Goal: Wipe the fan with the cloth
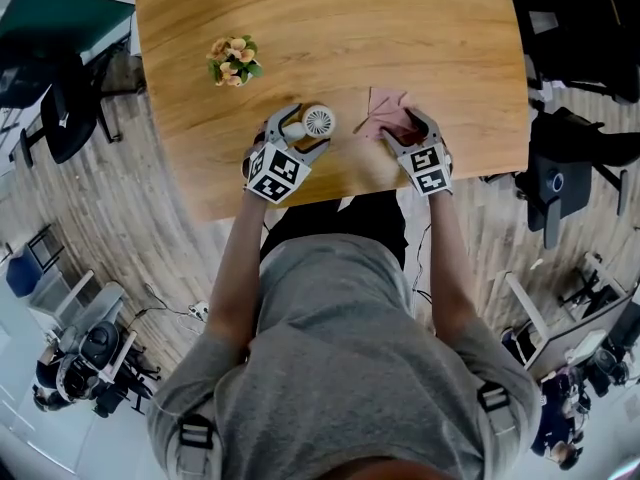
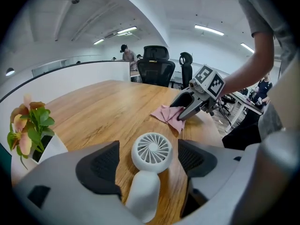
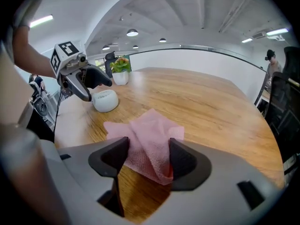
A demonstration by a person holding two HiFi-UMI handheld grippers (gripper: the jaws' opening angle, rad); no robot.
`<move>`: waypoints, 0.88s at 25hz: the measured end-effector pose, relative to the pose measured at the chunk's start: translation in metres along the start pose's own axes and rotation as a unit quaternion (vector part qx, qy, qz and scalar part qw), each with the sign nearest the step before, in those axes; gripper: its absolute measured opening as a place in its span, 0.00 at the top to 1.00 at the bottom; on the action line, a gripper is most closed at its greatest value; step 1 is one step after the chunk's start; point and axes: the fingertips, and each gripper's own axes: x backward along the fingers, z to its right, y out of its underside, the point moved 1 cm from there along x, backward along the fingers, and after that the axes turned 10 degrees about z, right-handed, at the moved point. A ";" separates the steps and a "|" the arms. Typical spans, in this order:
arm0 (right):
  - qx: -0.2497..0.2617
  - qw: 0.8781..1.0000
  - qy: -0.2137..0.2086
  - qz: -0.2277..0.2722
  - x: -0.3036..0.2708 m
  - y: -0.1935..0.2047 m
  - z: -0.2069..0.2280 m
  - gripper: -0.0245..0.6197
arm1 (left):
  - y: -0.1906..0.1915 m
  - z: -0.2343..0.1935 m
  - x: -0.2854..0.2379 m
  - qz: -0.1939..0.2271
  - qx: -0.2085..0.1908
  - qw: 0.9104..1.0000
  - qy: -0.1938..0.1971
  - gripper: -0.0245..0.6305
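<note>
A small white hand-held fan [image 1: 318, 123] lies on the wooden table [image 1: 330, 28], its round grille facing up. My left gripper [image 1: 303, 133] straddles it with the jaws open; in the left gripper view the fan's head [image 2: 151, 150] sits between the dark pads [image 2: 103, 165] with a gap on each side. To the right a crumpled pink cloth [image 1: 390, 118] lies on the table. My right gripper [image 1: 410, 130] is down over it, jaws spread wide, and the cloth [image 3: 149, 137] bunches between the pads without being clamped.
A small pot of flowers [image 1: 233, 60] stands on the table, left of and behind the fan. The table's near edge [image 1: 330, 198] runs just below both grippers. Black office chairs [image 1: 560, 168] stand on the floor to the right.
</note>
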 end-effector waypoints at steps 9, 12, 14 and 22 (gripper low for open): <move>-0.003 1.000 -0.005 -0.004 -0.001 -0.002 -0.010 0.87 | 0.006 0.006 -0.014 -0.010 -0.018 1.000 0.010 0.37; -0.004 1.000 -0.008 -0.020 -0.002 -0.002 -0.010 0.89 | 0.008 0.008 -0.019 -0.016 -0.026 0.999 0.015 0.36; 0.001 1.000 -0.007 -0.023 -0.002 -0.003 -0.009 0.89 | 0.010 0.009 -0.024 -0.023 -0.033 0.999 0.020 0.36; -0.004 1.000 -0.006 -0.019 -0.001 -0.003 -0.008 0.89 | 0.022 0.010 -0.040 -0.047 -0.049 0.997 0.027 0.36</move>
